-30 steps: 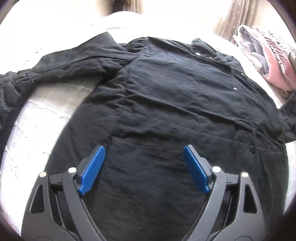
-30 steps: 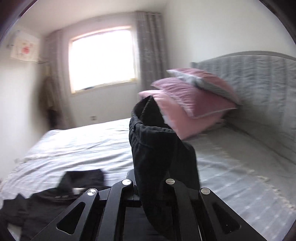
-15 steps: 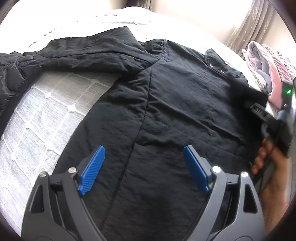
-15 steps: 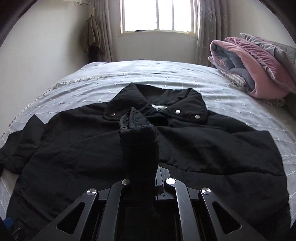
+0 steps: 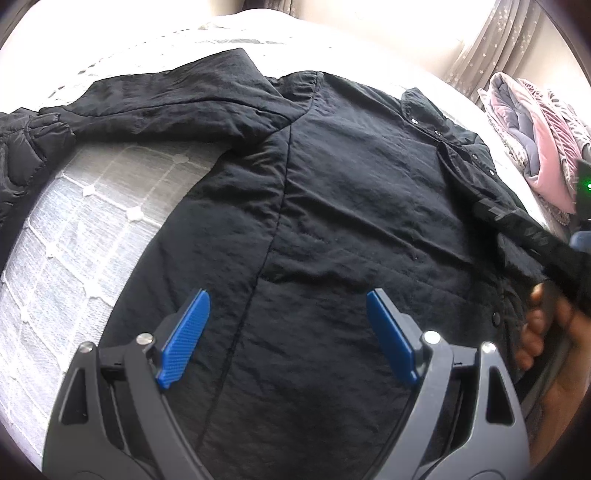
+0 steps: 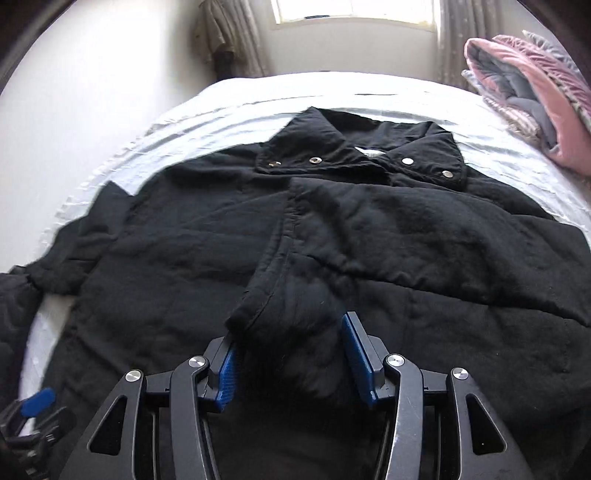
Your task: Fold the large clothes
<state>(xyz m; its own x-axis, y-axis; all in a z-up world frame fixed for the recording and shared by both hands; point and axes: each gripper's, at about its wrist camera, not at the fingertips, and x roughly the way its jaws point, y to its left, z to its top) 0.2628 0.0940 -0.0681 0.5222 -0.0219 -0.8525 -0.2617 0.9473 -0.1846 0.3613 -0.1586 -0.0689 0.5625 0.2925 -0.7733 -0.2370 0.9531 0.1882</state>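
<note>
A large black padded jacket lies spread on the bed, collar with metal snaps at the far side. Its right sleeve is folded across the chest, with the cuff lying between the blue pads of my right gripper, which is open. The other sleeve stretches out to the left. My left gripper is open and empty, hovering over the jacket's lower body. The right gripper and the hand holding it also show in the left wrist view.
The bed has a grey-white patterned cover. A pile of pink and grey bedding sits at the far right. A window and curtains are behind the bed. More black fabric lies at the left edge.
My right gripper carried the sleeve cuff over the jacket's chest, lowered it and opened; the cuff now lies on the jacket. My left gripper moved slightly and stayed open.
</note>
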